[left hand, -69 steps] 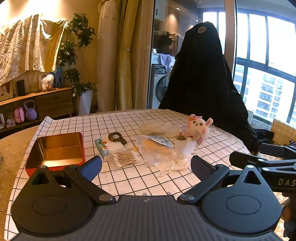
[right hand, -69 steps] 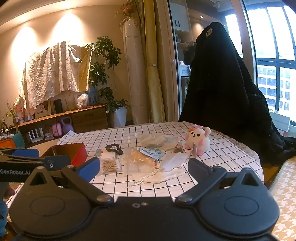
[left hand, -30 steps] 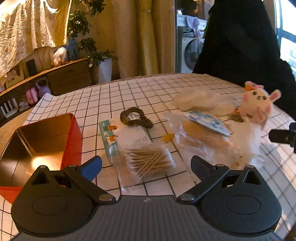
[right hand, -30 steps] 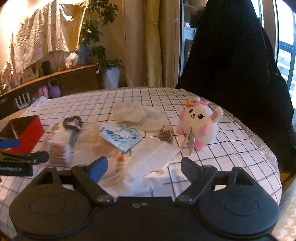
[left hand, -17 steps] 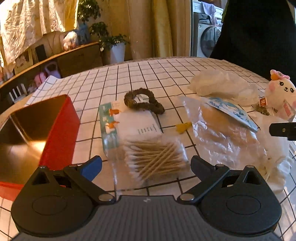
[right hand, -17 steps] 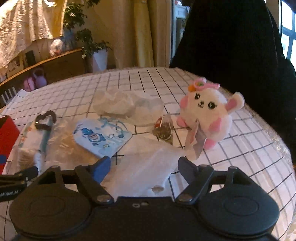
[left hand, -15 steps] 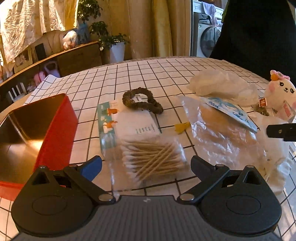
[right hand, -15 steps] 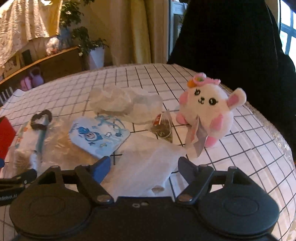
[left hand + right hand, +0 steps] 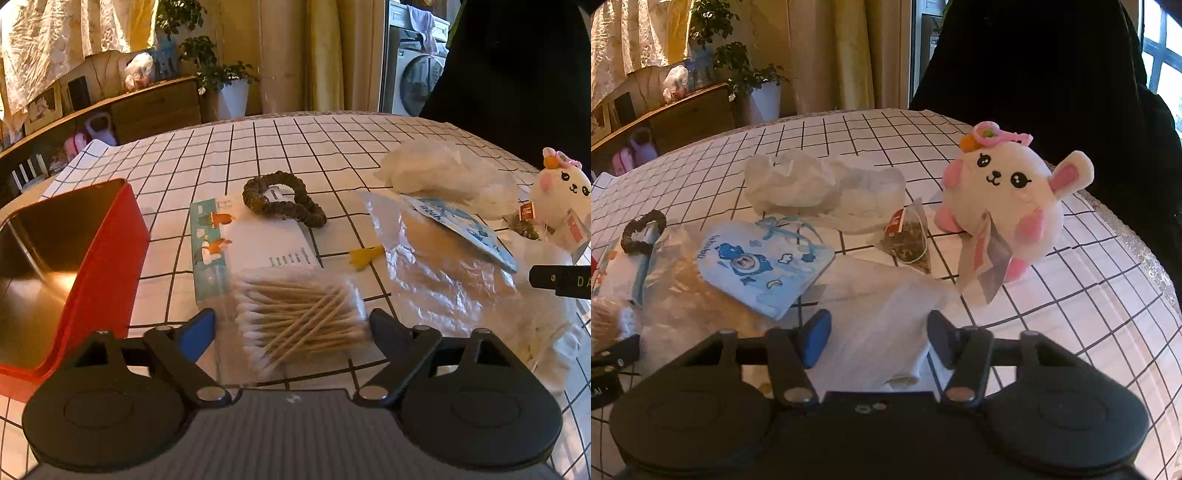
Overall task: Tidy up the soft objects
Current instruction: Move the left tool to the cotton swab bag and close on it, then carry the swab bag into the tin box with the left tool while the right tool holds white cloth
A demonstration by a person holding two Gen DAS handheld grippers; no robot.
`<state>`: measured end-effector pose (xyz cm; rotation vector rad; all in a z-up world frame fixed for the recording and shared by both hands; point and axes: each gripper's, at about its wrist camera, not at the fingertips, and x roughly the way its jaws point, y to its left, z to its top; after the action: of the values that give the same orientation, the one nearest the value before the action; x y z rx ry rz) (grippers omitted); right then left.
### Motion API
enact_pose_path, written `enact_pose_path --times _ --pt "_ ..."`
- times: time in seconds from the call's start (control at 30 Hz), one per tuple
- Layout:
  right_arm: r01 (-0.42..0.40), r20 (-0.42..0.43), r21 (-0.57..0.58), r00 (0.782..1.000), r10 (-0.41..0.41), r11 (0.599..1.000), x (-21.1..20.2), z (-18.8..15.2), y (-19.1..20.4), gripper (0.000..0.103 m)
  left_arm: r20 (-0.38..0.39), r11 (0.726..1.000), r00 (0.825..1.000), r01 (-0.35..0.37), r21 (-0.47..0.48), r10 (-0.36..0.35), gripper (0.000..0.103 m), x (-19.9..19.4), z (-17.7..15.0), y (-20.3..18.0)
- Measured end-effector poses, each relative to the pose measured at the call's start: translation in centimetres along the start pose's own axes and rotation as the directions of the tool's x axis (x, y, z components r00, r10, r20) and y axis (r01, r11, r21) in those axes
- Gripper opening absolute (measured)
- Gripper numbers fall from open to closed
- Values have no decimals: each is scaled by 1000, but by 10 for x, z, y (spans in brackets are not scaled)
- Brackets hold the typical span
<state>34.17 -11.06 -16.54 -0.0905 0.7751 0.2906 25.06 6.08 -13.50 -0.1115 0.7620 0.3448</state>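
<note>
Left gripper (image 9: 291,326) spread wide, straddling the swab bag (image 9: 299,317) just right of the red tin (image 9: 110,258), nothing pinched yet; probably lined up so the bag can go into the open tin. Right gripper (image 9: 879,339) likewise parted, empty, poised over the white cloth (image 9: 886,314), well right of the tin. Beyond the cloth: tea bag (image 9: 910,240) and plush (image 9: 1004,206), farther still from the tin. Scrunchie (image 9: 284,203) behind the swabs, tissue pack (image 9: 258,247) under its edge. Soft things loose on the table (image 9: 295,147), none visible in the tin, sorting barely begun.
</note>
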Motion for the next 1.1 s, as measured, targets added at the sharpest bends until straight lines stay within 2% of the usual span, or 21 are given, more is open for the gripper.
enact_pose_path --times 0.03,0.13,0.27,0.3,0.5,0.67,0.9,1.1 --pt "2 -1 -4 1000 -2 1000 -1 0 0 50 4 1000 1000 -1 5 1 82 -1 0 0" --pt "11 8 -25 1000 -11 1000 -2 0 1 36 10 1000 1000 2 14 -2 76 -3 2 -1" --pt "1 35 -38 999 0 999 -9 2 2 9 12 1000 1000 6 10 -6 73 -6 3 4" --pt "-1 43 -40 999 2 999 -12 2 1 7 12 1000 1000 8 3 -8 72 -7 4 6" --pt "-12 103 -45 994 17 999 -36 5 -3 4 23 999 999 37 -15 -37 72 -24 3 13" --pt "-67 133 -28 989 70 997 -67 5 -9 4 31 995 994 101 -17 -101 72 -48 4 24" --pt "-144 162 -55 975 151 988 -114 7 0 4 38 990 989 139 35 -141 72 -82 7 34" --pt "-221 183 -88 955 234 971 -146 13 23 4 33 982 985 168 84 -172 72 -111 15 51"
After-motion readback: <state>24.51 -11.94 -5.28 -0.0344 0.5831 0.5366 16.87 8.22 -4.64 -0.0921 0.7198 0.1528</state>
